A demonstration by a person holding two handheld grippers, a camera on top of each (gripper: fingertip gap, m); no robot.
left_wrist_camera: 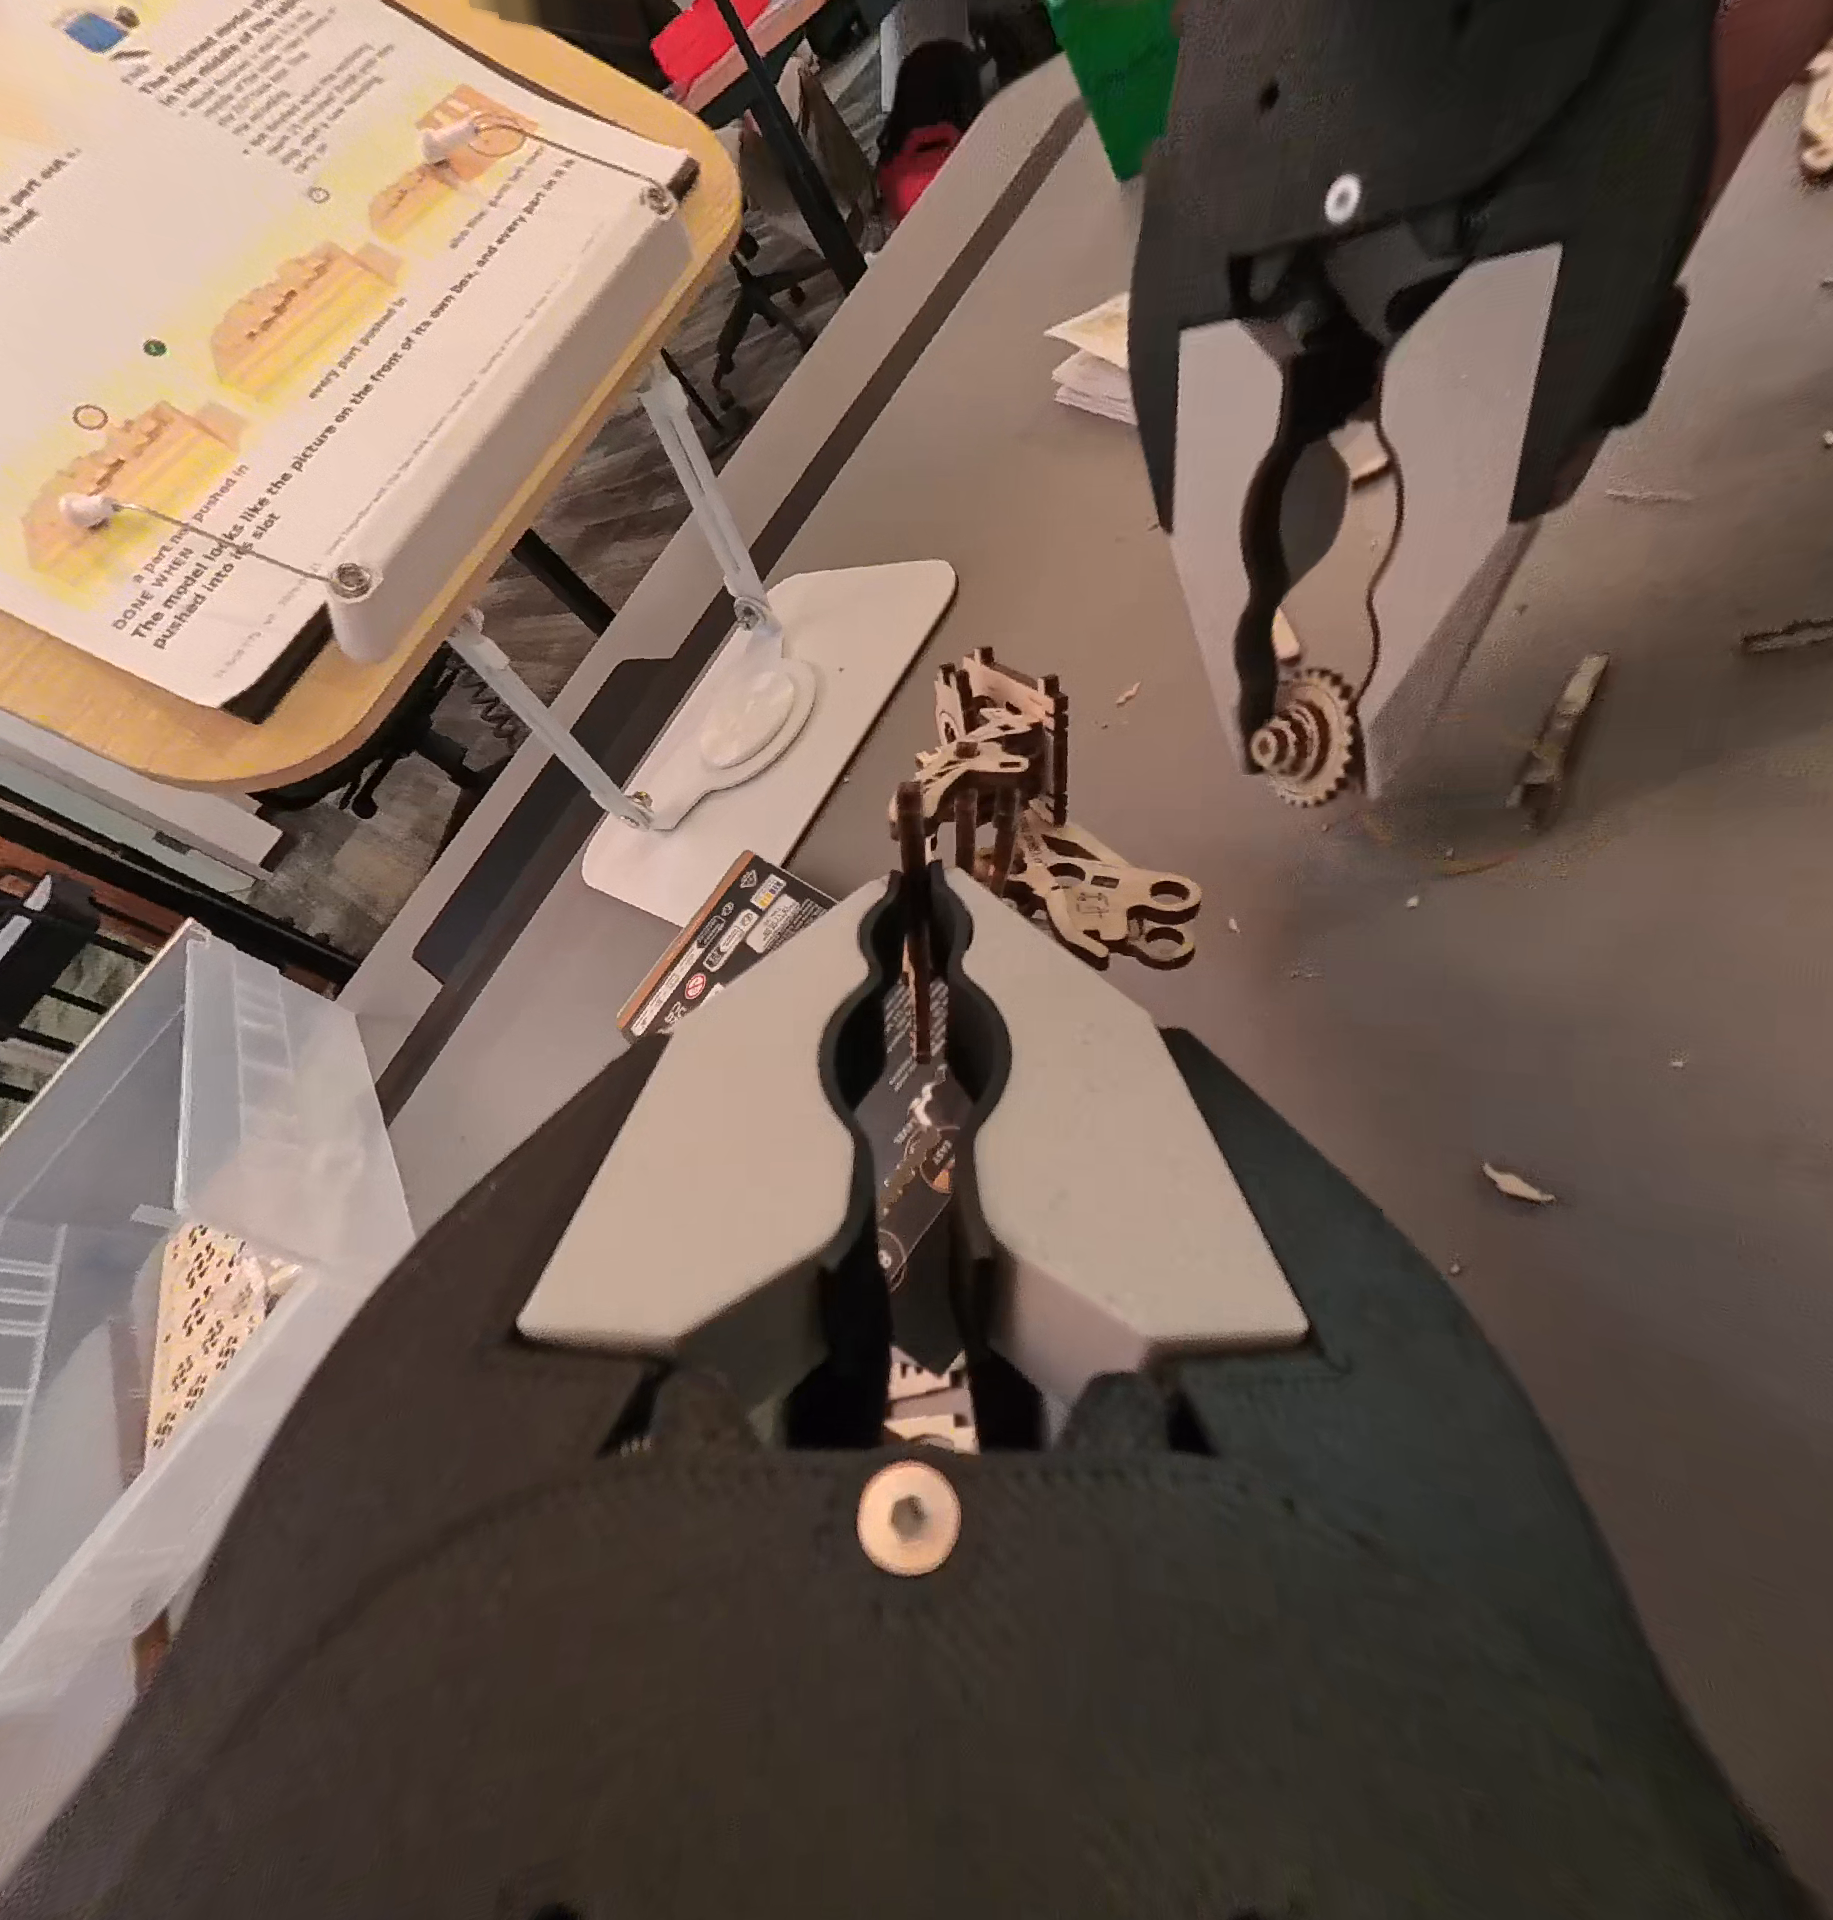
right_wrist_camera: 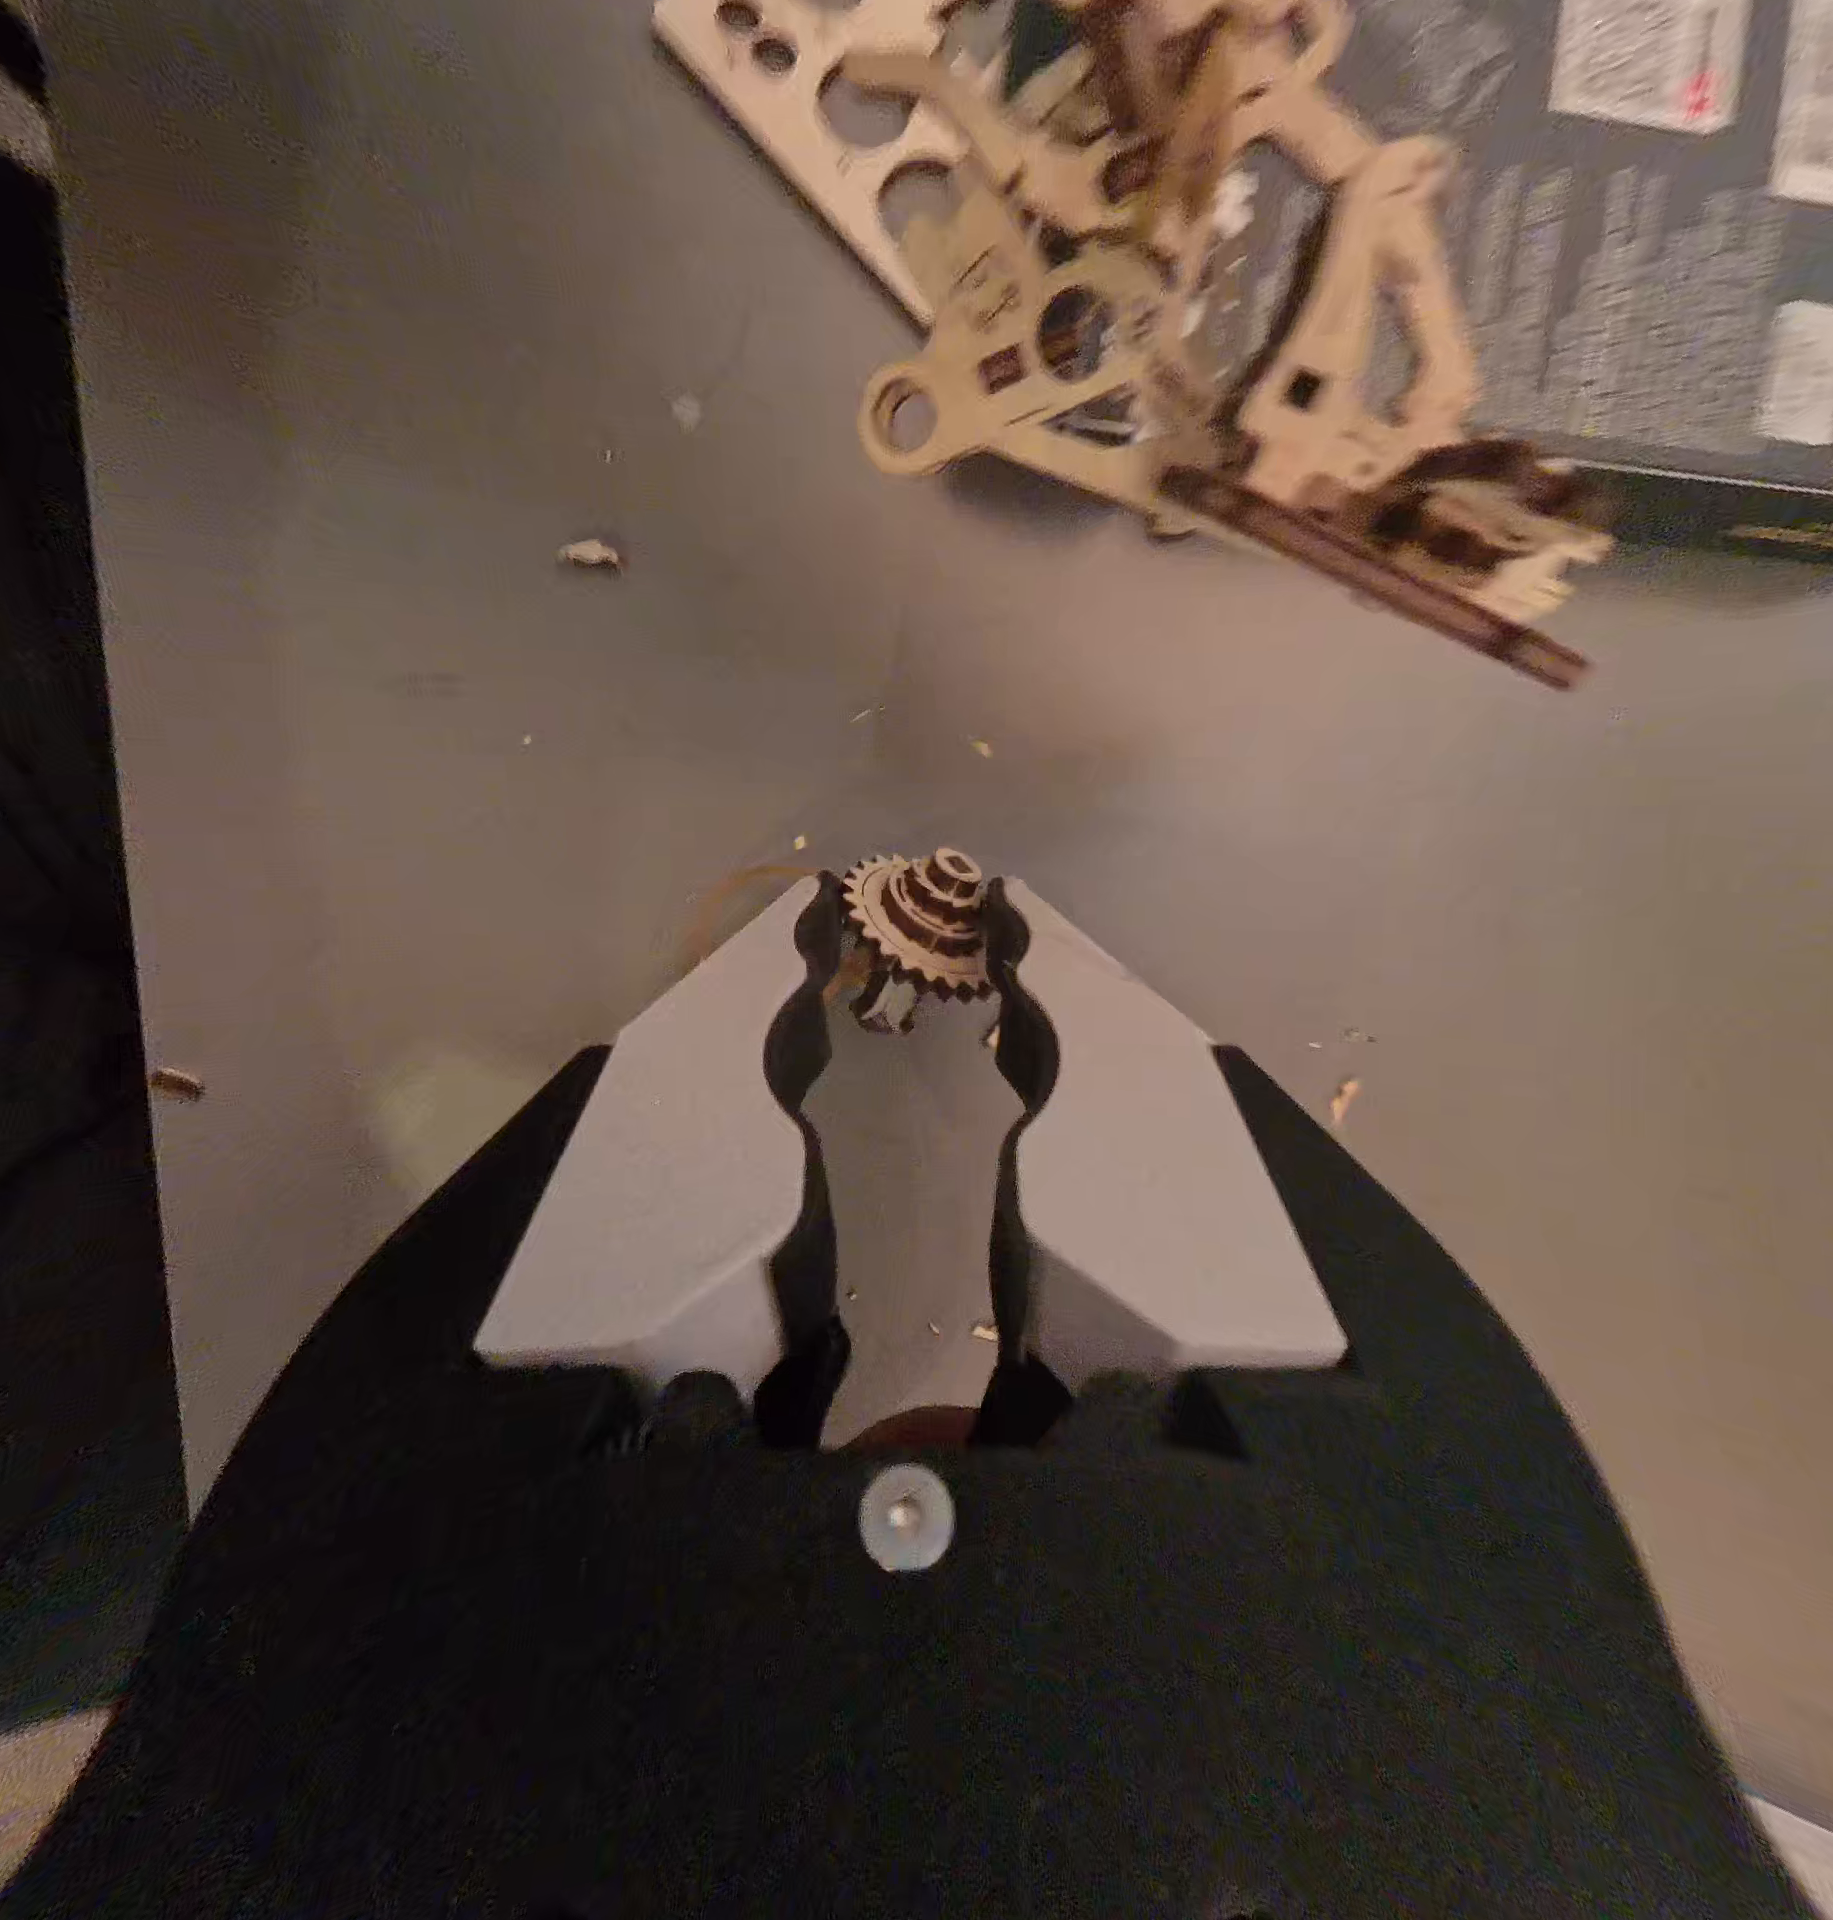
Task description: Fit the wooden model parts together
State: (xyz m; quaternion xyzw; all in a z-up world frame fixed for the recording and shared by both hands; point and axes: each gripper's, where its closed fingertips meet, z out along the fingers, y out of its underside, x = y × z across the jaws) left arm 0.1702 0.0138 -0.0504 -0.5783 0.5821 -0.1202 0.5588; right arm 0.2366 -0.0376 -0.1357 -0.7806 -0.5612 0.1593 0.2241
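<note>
My left gripper (left_wrist_camera: pixel 917 899) is shut on a thin dark wooden rod (left_wrist_camera: pixel 914 925) that stands up between its tips. Just beyond the tips, a partly built pale wooden model (left_wrist_camera: pixel 1005 769) with several dark rods sits on the grey table. It also shows in the right wrist view (right_wrist_camera: pixel 1307 343), blurred, at the upper right. My right gripper (left_wrist_camera: pixel 1307 727) hangs to the model's right, shut on a small stepped wooden gear (left_wrist_camera: pixel 1307 743). In the right wrist view the gear (right_wrist_camera: pixel 917 930) sits between the right gripper's tips (right_wrist_camera: pixel 912 894).
A stand holding an instruction sheet (left_wrist_camera: pixel 268 312) rests on a white base (left_wrist_camera: pixel 787 675) at the table's left edge. A clear plastic bin (left_wrist_camera: pixel 164 1195) is lower left. A black card (left_wrist_camera: pixel 725 935), a punched wooden sheet (right_wrist_camera: pixel 839 135) and wood scraps (right_wrist_camera: pixel 590 554) lie around. There is about 12 cm between the tips of the two grippers.
</note>
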